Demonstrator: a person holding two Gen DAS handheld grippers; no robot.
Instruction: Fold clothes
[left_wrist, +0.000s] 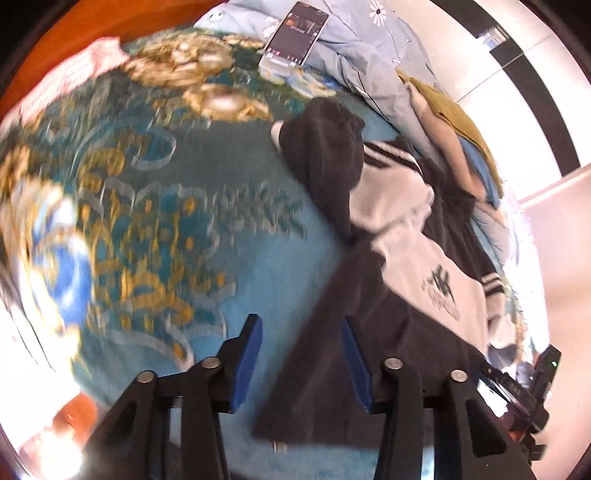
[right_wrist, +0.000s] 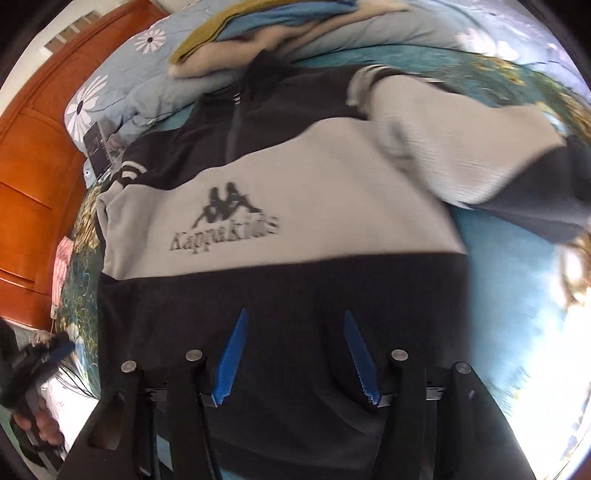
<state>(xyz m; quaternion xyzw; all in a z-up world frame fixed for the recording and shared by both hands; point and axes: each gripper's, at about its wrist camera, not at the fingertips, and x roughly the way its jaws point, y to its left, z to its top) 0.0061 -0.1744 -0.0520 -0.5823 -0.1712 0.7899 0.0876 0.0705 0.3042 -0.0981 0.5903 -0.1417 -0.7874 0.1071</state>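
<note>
Lay spread on the bed's patterned blue blanket (left_wrist: 155, 206): a black and grey sweatshirt (right_wrist: 288, 177), front up, printed logo readable, zip collar pointing toward a pile of folded clothes (right_wrist: 258, 33) against a flowered duvet (right_wrist: 122, 74). One sleeve folded across the chest in the right wrist view. Left hand-held gripper (left_wrist: 301, 332) released, blue pads apart, nothing between them, poised above the sweatshirt's black hem edge and the blanket. Right hand-held gripper (right_wrist: 293, 325) likewise released, pads spread over the black lower panel, not pinching the cloth. Phone (left_wrist: 295, 35) propped near the duvet. Orange wooden cabinet (right_wrist: 33, 177) beside the bed. Edges blurred.
</note>
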